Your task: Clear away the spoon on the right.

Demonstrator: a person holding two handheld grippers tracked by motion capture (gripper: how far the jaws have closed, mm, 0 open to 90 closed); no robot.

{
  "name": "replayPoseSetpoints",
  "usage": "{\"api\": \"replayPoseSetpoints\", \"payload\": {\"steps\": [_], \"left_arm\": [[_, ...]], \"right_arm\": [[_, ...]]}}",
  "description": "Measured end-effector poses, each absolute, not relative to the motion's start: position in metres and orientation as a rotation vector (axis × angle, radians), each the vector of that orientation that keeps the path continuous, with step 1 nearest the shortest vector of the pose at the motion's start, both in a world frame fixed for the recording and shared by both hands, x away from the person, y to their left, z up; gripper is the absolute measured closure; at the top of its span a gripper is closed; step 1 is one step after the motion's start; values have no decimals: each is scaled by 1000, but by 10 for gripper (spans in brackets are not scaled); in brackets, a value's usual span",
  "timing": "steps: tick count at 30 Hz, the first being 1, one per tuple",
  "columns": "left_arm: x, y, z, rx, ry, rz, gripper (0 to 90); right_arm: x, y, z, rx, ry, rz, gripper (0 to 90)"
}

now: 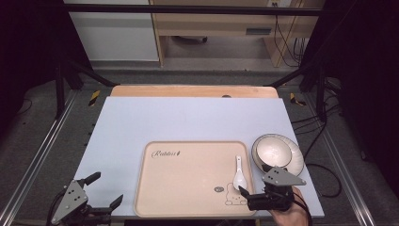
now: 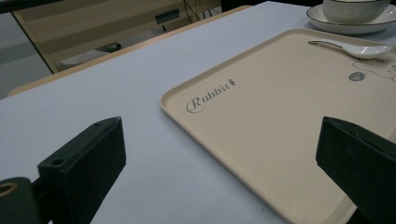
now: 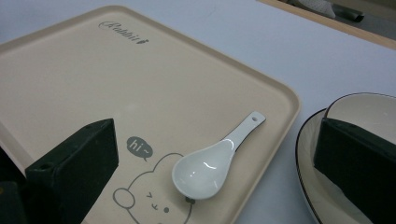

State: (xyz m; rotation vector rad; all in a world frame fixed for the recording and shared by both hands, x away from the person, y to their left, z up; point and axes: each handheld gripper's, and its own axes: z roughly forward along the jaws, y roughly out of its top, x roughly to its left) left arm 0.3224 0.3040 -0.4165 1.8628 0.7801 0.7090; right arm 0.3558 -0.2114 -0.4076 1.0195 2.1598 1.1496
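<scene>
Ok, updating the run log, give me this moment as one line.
left gripper open, idle | right gripper open near spoon | spoon on tray | bowl on plate

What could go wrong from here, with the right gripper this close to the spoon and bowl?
1. The right gripper is open at the tray's near right corner; a sweep could knock the spoon across it.
2. The bowl sits on a plate near the table's edge, so a bump might push both off.
</scene>
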Motion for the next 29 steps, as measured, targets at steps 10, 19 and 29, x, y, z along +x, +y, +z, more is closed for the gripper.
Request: {"api": "replayPoseSetpoints", "payload": {"steps": [10, 19, 29], "left_arm": [[323, 304, -417, 1864, 781, 707, 12], [322, 304, -417, 1864, 780, 706, 11], [323, 303, -417, 1867, 778, 707, 11]], "right_arm": [[343, -221, -406, 1041, 2090, 1210, 1], [335, -230, -409, 1086, 2065, 1220, 2], [330, -245, -417, 1160, 2062, 1229, 3]]}}
